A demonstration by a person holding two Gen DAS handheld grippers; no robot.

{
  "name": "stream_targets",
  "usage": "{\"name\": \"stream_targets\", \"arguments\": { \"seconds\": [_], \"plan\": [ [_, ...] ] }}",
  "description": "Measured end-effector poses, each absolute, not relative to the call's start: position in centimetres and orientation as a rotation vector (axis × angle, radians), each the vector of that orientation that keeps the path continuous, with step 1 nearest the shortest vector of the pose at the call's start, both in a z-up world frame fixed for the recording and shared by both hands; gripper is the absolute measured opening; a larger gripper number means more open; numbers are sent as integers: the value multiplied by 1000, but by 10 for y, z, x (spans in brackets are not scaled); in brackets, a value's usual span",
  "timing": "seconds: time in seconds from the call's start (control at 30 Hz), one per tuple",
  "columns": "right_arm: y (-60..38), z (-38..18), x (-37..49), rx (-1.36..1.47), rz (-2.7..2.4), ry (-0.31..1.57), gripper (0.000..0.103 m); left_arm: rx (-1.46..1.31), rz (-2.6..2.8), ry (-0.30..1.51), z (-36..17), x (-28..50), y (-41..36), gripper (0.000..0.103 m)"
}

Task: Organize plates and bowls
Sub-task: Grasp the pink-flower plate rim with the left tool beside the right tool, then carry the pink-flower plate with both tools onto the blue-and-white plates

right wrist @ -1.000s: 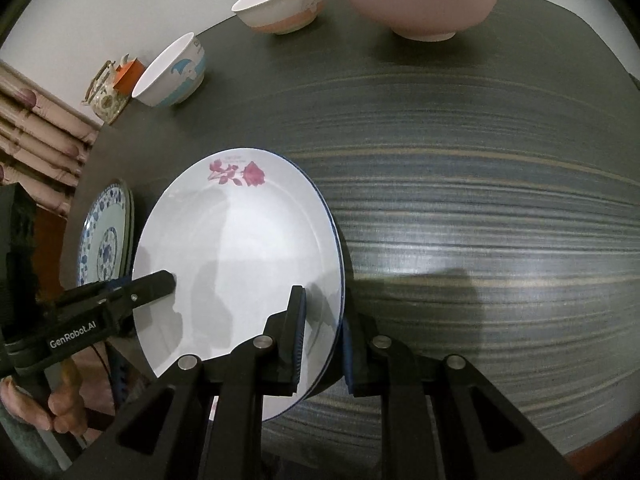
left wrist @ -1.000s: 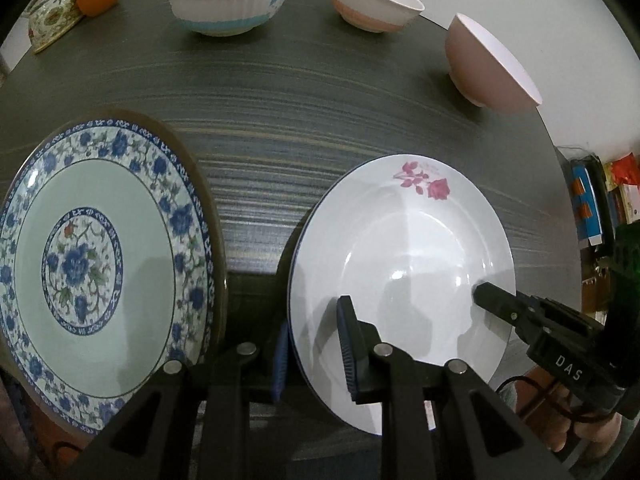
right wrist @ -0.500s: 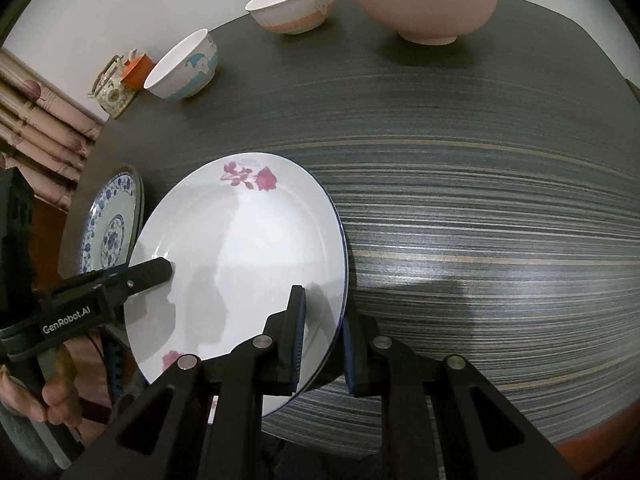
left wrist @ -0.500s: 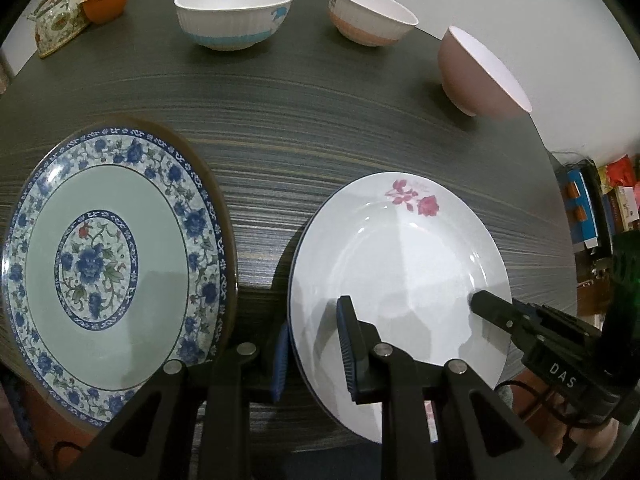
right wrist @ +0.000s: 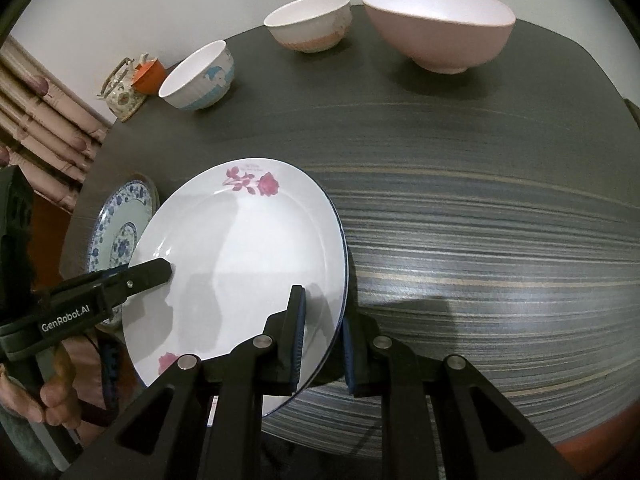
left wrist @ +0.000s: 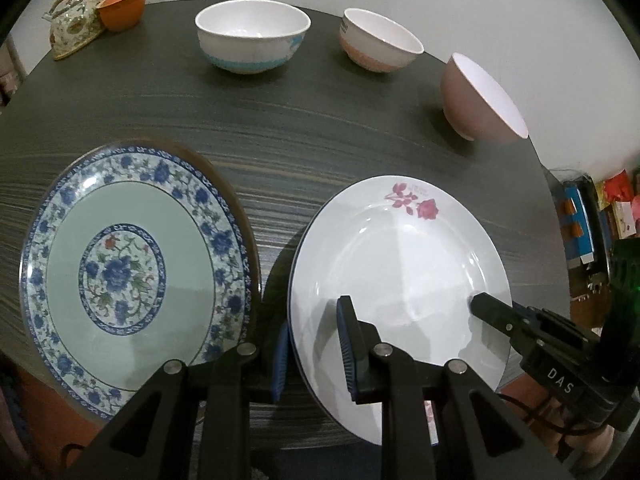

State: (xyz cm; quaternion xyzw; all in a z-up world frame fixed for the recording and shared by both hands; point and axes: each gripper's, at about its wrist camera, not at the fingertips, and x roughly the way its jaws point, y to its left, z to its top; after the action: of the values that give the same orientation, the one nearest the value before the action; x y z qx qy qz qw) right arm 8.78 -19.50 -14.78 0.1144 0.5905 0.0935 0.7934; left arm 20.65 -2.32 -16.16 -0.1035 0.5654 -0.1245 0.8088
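Dark table (left wrist: 320, 152): both tongs clamp white rose plate (left wrist: 400, 264) rims; blue plate (left wrist: 128, 272) left of them, 3 bowls ahead unstacked. Early stage.

On the round table (left wrist: 360, 152), the rose plate (left wrist: 400, 264) sits at the near edge, with the floral plate (left wrist: 120, 272) just to its left, apart from it. Three bowls line the far side: the wide bowl (left wrist: 252, 36) left, the small bowl (left wrist: 380, 46) in the middle, the large bowl (left wrist: 480, 100) right. A teapot (left wrist: 72, 28) and cup (left wrist: 122, 10) stand at the far left, touching.
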Motion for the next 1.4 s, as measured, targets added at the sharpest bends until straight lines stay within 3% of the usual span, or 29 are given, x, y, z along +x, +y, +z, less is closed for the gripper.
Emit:
{"name": "stream_targets", "arguments": {
  "seconds": [0.77, 1.4],
  "plan": [
    [-134, -114, 113, 149, 326, 1202, 16, -343, -103, 1131, -140, 185, 95, 21],
    [-40, -118, 137, 70, 481, 1218, 16, -460, 77, 1123, -145, 161, 190, 21]
  ]
}}
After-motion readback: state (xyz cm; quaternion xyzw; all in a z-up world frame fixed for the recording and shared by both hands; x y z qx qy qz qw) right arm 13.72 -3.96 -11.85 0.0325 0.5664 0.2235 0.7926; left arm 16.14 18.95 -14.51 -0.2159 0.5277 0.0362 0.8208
